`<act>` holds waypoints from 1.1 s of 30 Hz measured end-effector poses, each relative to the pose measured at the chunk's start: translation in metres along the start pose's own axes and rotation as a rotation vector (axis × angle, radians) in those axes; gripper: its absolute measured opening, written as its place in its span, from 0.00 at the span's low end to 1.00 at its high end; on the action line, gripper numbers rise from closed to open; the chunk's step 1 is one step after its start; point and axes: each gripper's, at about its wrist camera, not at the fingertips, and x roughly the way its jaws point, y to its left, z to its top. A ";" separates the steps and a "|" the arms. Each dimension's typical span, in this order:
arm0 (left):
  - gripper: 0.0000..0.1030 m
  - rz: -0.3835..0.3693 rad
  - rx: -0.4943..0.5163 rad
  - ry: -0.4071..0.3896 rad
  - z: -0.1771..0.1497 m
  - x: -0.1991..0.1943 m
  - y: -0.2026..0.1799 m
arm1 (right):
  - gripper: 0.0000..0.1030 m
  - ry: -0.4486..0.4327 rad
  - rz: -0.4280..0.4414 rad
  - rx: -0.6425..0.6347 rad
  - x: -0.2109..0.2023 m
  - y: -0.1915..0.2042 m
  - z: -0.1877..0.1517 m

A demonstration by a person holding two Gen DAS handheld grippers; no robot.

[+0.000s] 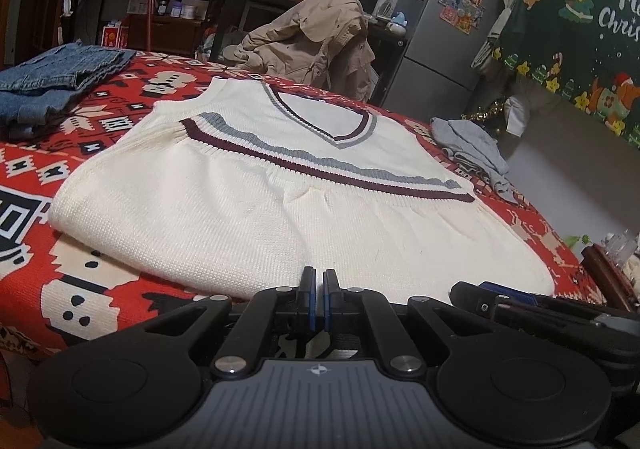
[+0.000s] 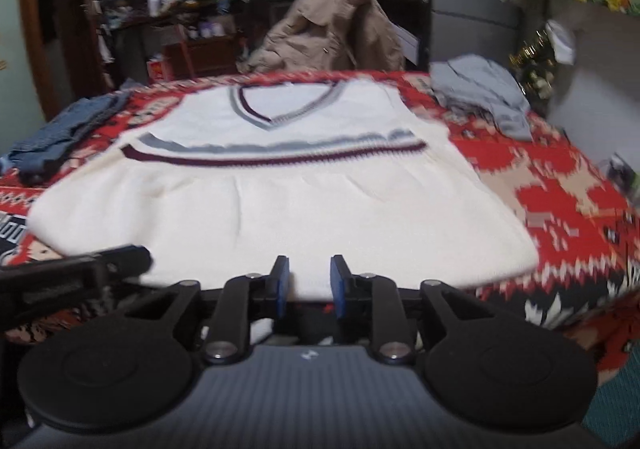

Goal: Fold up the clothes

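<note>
Red patterned blanket [image 1: 120,137] covers the bed I'm working over, with cluttered shelves and a fridge behind it. My left gripper [image 1: 319,299] has its blue pads pressed nearly together with nothing visible between them, sitting at the near edge of the cream knit vest [image 1: 248,209]. My right gripper [image 2: 309,285] stands partly apart, the near fold of the vest just ahead of the gap; I see no cloth pinched in it, though that view is blurred.

Outward from the fingers, the vest lies flat in the middle of the blanket, its lower part already doubled up so the striped hem band [image 1: 320,161] runs across the chest. The V-neck [image 1: 332,121] points toward me, shoulders to the far side, so the long axis now runs side to side.

I judge it soft, light and floppy, a chunky knit that will sag and stretch if lifted by one point. Best hold: the two near corners of the fold, both layers pinched together.

Folded jeans [image 1: 52,81] sit far left, a grey garment [image 1: 472,149] far right.
</note>
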 end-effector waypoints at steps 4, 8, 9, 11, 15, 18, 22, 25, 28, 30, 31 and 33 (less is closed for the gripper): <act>0.05 0.007 0.005 -0.002 -0.001 0.000 -0.001 | 0.34 -0.022 -0.009 -0.018 -0.005 0.005 -0.008; 0.05 0.020 0.021 -0.002 0.000 0.000 -0.003 | 0.50 -0.027 -0.006 -0.034 -0.011 0.011 -0.019; 0.05 0.035 0.038 0.001 0.000 0.000 -0.008 | 0.54 -0.037 -0.010 -0.046 -0.013 0.013 -0.023; 0.05 0.058 0.077 -0.007 0.003 -0.002 -0.016 | 0.58 -0.046 -0.016 -0.057 -0.016 0.016 -0.025; 0.05 0.064 0.116 -0.051 0.008 -0.010 -0.025 | 0.59 -0.067 -0.014 -0.019 -0.023 0.012 -0.022; 0.06 0.073 0.103 -0.040 0.012 -0.007 -0.020 | 0.59 -0.121 -0.039 0.003 -0.029 0.007 -0.012; 0.05 0.104 0.078 0.003 0.010 0.003 -0.008 | 0.59 -0.098 -0.068 0.035 -0.015 -0.001 -0.005; 0.05 0.121 0.069 -0.003 0.008 0.002 -0.002 | 0.61 -0.086 -0.082 0.045 -0.005 -0.004 -0.012; 0.05 0.145 0.066 -0.013 0.009 -0.001 0.001 | 0.72 -0.101 -0.089 -0.002 -0.004 0.003 -0.019; 0.05 0.163 0.057 -0.018 0.009 -0.002 0.006 | 0.75 -0.105 -0.089 0.002 -0.004 0.003 -0.021; 0.05 0.172 0.053 -0.021 0.009 -0.003 0.008 | 0.76 -0.106 -0.087 0.005 -0.004 0.003 -0.021; 0.05 0.186 0.039 -0.023 0.010 -0.006 0.012 | 0.78 -0.107 -0.085 0.010 -0.003 0.002 -0.022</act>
